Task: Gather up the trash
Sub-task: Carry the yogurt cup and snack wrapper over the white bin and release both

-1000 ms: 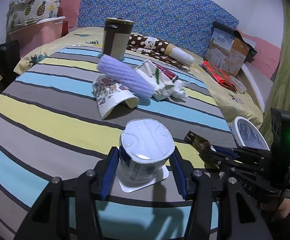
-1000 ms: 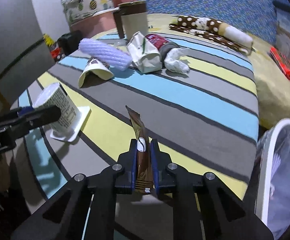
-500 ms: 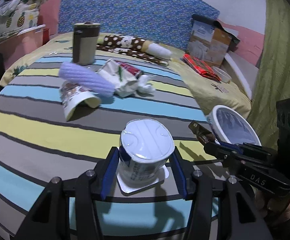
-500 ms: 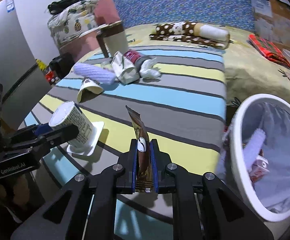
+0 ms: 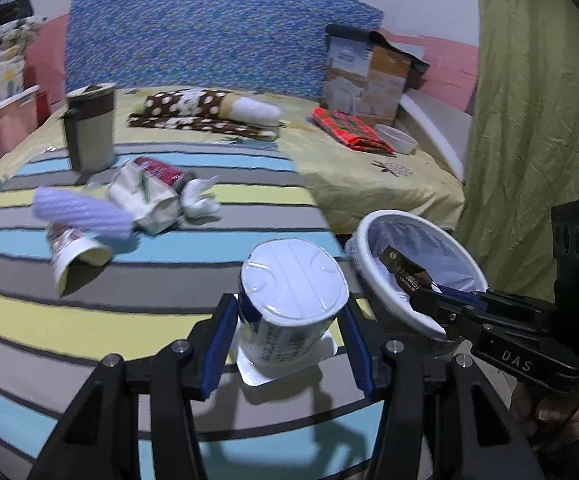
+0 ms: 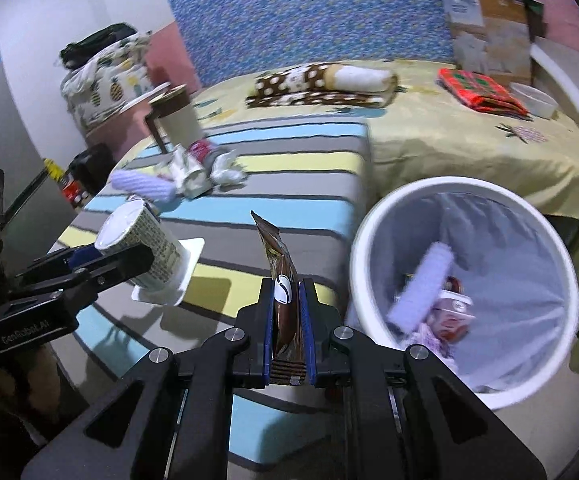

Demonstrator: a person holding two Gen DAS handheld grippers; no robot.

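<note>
- Here, in the left wrist view, your left gripper (image 5: pixel 289 330) pinches the white cup (image 5: pixel 291 308) between its 2 blue pads, low on the wall and clear of the striped cover (image 5: pixel 89 316). It looks light and thin-walled — squeeze gently or it may buckle. The white bin (image 5: pixel 373 236) is just beside it.
- Now the right wrist view: your right gripper (image 6: pixel 287 334) is pressed tight on the brown wrapper (image 6: pixel 279 276) — floppy, slick foil, probably near weightless. The wrapper stands upright beside the bin rim, not yet over the opening.
</note>
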